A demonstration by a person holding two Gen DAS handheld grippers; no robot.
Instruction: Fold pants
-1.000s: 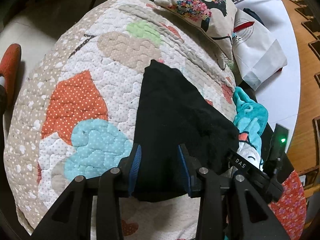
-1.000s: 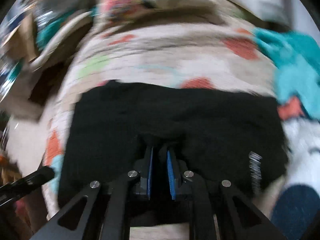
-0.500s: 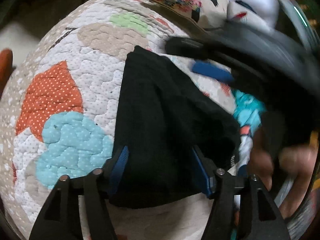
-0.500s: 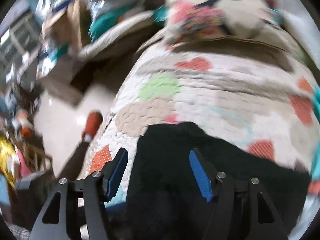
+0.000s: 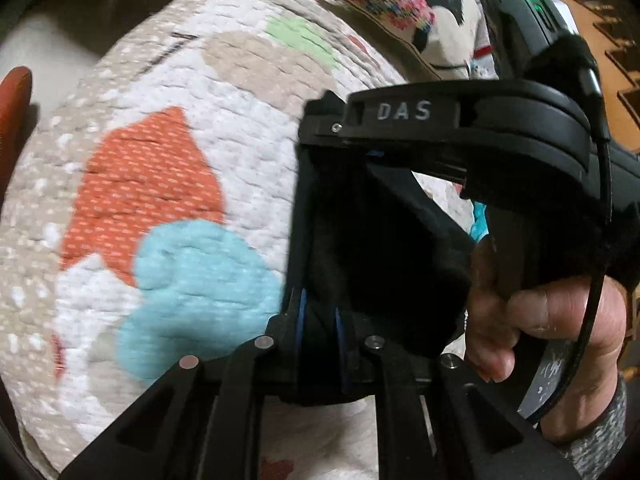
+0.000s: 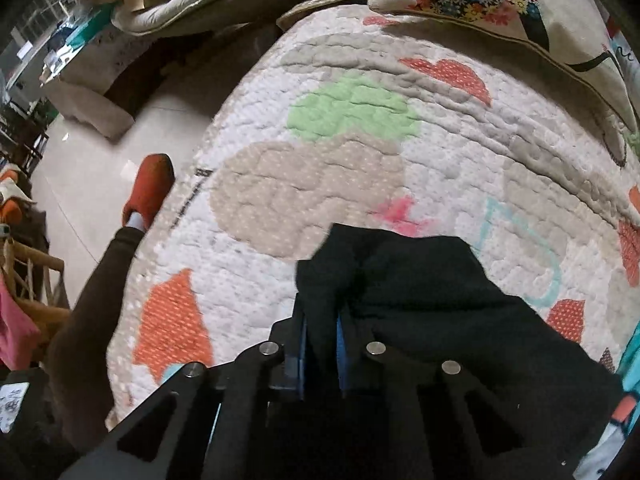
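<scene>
Black pants (image 6: pixel 432 304) lie folded on a quilted patchwork blanket (image 6: pixel 328 184). My right gripper (image 6: pixel 320 336) is shut on the pants' far left edge, the cloth bunched between its blue pads. In the left wrist view my left gripper (image 5: pixel 318 326) is shut on the near edge of the pants (image 5: pixel 384 264). The right gripper's black body (image 5: pixel 460 136), held in a hand (image 5: pixel 552 328), reaches across just beyond it and hides much of the pants.
A floral cushion (image 6: pixel 500 4) lies at the blanket's far end. Teal clothing (image 5: pixel 478 220) sits to the right of the pants. The blanket's left edge drops to a tiled floor (image 6: pixel 92 160), where a leg with an orange slipper (image 6: pixel 150 188) stands.
My right gripper swung from the pants' middle over to their far left edge, opened on the way, and closed on the cloth. My left gripper closed from open onto the near edge.
</scene>
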